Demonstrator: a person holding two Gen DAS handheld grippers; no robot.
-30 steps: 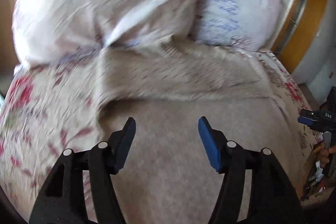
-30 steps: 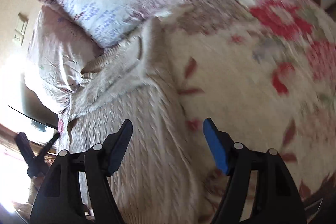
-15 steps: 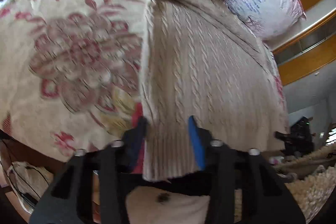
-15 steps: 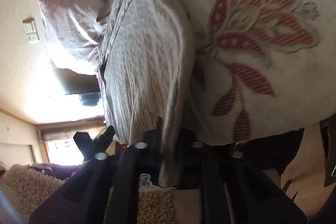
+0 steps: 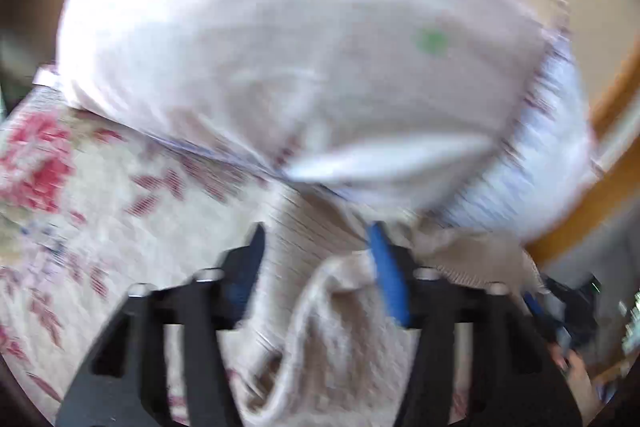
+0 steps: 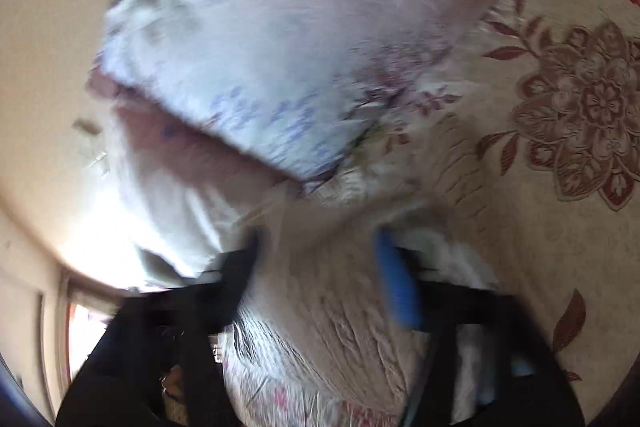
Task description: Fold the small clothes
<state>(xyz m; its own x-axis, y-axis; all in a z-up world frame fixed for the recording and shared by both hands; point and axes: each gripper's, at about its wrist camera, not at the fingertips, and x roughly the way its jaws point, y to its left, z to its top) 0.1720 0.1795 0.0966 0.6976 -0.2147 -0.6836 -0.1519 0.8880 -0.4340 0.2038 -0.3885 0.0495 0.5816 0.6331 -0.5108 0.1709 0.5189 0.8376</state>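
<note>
Sweater, beige cable knit, bunched on the near part of the bed; a rolled hem or cuff edge curls up between the fingers of the left gripper. In the right wrist view the sweater lies under and between the fingers of the right gripper, its far edge close to the pillows. Both views are motion-blurred.

Left gripper: fingers spread apart, knit fabric in the gap; whether either pad touches the fabric cannot be told. Right gripper: fingers likewise apart over the knit, with contact unclear through the blur.

Bedspread, cream with red floral print, extends left of the sweater in the left wrist view and right of it in the right wrist view. Pillows rest at the far end, pale pink with small coloured marks; a second, blue-printed one overlaps it. Wooden frame at far right.
</note>
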